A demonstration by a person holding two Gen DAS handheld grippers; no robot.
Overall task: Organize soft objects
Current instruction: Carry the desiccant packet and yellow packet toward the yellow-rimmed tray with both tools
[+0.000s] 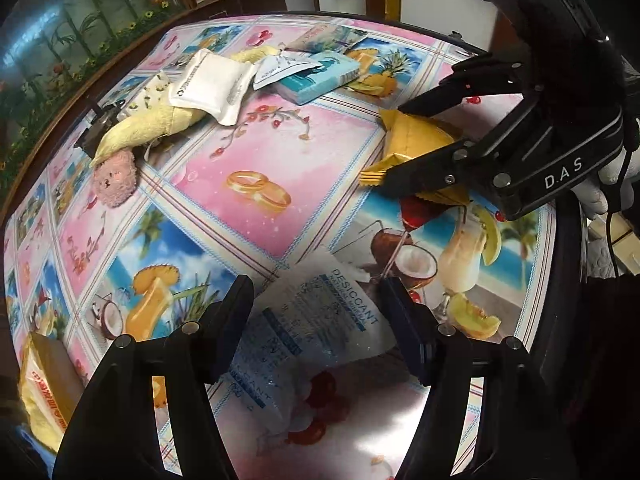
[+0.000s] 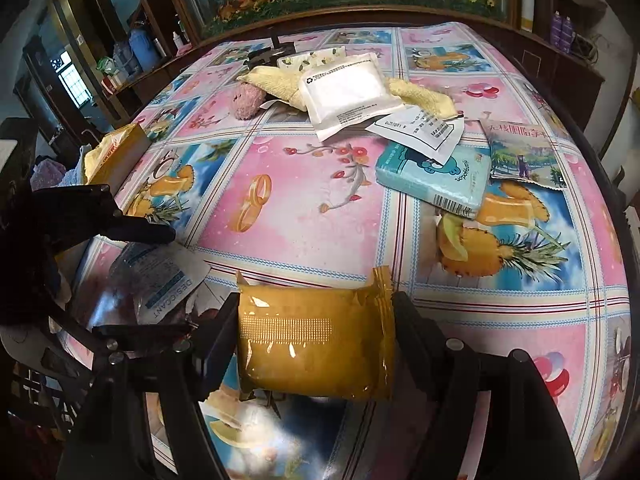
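Observation:
A clear desiccant packet [image 1: 320,320] with blue print lies flat on the patterned tablecloth [image 1: 256,200]. My left gripper [image 1: 316,292] stands over it, a finger on each side, pads not visibly pressing. The right wrist view shows the same packet [image 2: 168,284] between the left gripper's [image 2: 180,280] fingers. My right gripper [image 2: 316,300] is shut on a mustard-yellow sealed pouch [image 2: 316,344], gripped by its two ends just above the table. In the left wrist view that pouch [image 1: 416,140] and the right gripper [image 1: 394,144] sit at the right.
A heap lies at the table's far side: banana plush [image 1: 148,128], pink plush bear [image 1: 116,182], white pouch [image 1: 208,84], blue tissue pack [image 2: 436,180], printed packet [image 2: 524,156]. A yellow tissue pack [image 2: 116,152] sits at the left edge. Dark wooden cabinets surround the table.

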